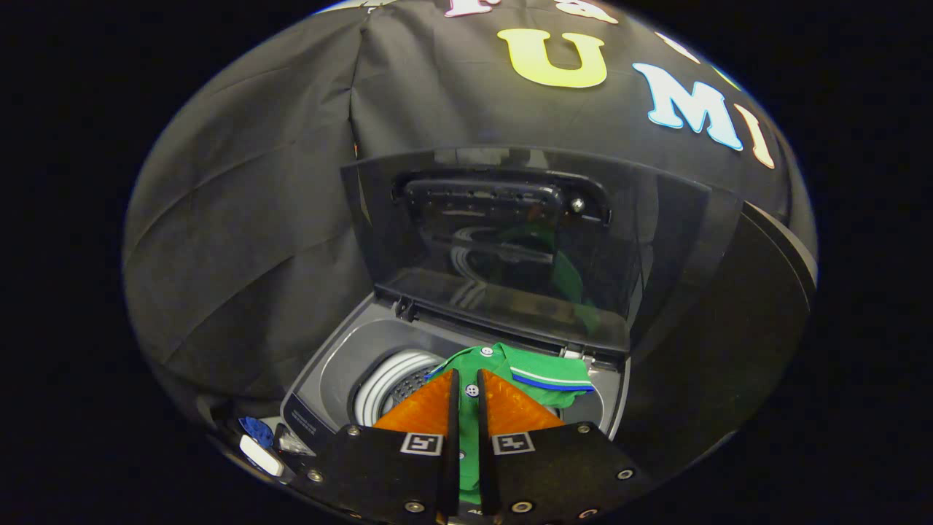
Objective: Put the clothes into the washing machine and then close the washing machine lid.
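The gripper [467,380] is clamped narrow on a green shirt [503,372] over the washing machine [328,364] drum. The lid [503,240] stands open beyond.

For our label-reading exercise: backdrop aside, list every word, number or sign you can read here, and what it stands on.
Washing machine front panel: small print, too blurred to read.
Tool: two square coded markers, no words.
Green shirt, pinched between the tool's fingers over the drum: no text.
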Tool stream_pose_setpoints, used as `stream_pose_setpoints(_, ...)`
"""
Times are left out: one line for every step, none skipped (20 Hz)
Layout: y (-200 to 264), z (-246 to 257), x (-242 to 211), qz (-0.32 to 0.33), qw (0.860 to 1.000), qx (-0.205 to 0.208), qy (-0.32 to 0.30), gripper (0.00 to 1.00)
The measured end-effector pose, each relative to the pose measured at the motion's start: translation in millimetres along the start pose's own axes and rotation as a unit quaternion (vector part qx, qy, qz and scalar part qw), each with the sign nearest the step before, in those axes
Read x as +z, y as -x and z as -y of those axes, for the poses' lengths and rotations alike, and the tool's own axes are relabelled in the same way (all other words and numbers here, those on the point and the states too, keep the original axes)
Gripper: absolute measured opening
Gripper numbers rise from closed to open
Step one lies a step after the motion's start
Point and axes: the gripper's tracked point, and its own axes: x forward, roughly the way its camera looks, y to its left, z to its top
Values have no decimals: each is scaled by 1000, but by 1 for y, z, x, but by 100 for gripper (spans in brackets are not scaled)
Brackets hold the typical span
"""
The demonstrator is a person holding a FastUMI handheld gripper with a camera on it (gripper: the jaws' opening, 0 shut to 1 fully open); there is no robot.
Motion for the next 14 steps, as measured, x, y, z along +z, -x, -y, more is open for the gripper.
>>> stream_pose_setpoints(0, -2, -4, -2, 1000, 2, -2, 23)
stream_pose_setpoints(-3, -4, -10, -4, 1000, 3, -5, 36)
stream_pose_setpoints(-4, -5, -13, -9, 1000, 5, -10, 48)
stream_pose_setpoints(0, -9, -19, -17, 1000, 8, -11, 60)
stream_pose_setpoints(3, -9, -22, -22, 1000, 6, -7, 73)
stream_pose_setpoints(2, -7, -25, -19, 1000, 0, 0, 85)
stream_pose_setpoints(2, -5, -26, -15, 1000, -5, 6, 98)
stream_pose_setpoints(4, -6, -28, -9, 1000, -6, 9, 97)
stream_pose_setpoints(7, -8, -26, -1, 1000, -5, 8, 97)
stream_pose_setpoints(11, -11, -22, 10, 1000, -4, 5, 97)
stream_pose_setpoints(16, -13, -15, 23, 1000, 0, 1, 97)
stream_pose_setpoints(20, -16, -8, 37, 999, 2, -3, 97)
stream_pose_setpoints(25, -17, 2, 54, 999, 5, -3, 97)
stream_pose_setpoints(32, -19, 14, 76, 997, 3, -2, 97)
